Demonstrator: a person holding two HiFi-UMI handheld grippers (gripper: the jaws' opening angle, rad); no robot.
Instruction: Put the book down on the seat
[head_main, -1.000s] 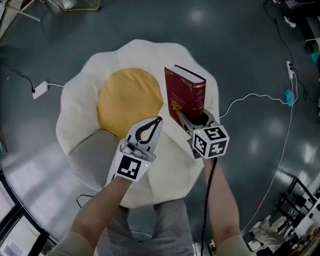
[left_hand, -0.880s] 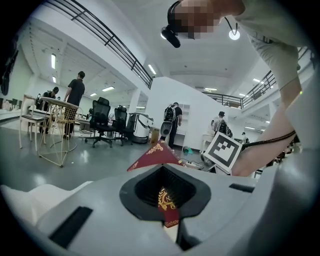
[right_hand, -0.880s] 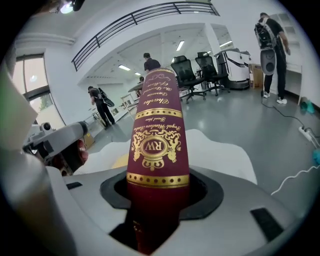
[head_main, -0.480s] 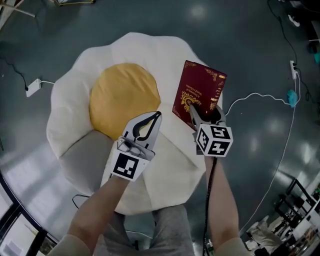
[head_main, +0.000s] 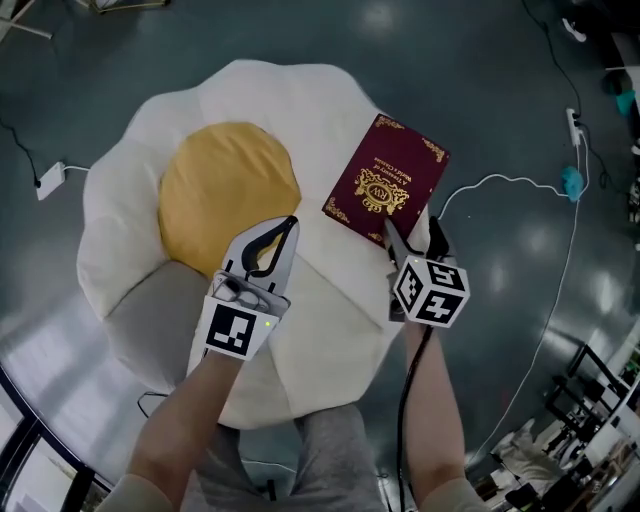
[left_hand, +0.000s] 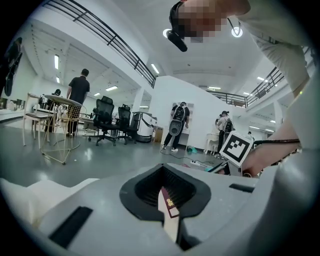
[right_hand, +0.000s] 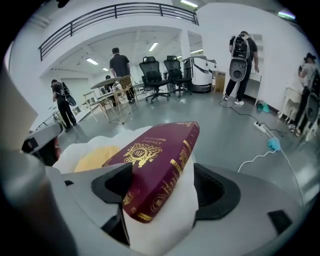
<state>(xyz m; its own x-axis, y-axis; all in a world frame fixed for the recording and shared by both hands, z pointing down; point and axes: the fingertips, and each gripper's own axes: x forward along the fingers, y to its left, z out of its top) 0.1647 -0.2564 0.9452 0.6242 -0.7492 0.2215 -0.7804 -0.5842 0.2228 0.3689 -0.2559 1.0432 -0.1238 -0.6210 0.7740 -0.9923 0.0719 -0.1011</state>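
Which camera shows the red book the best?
The head view: it looks down on the whole cover of the book, lying on the seat. The right gripper view shows only its near end and spine, between the opening jaws of the right gripper. The left gripper view catches just a red sliver.

R tool, b/w cube, blk cable

The book, at the seat's two o'clock, is maroon with gold crest and corner scrolls. The seat is cream-white, with a yolk-yellow round at eleven o'clock and a grey patch at eight o'clock.
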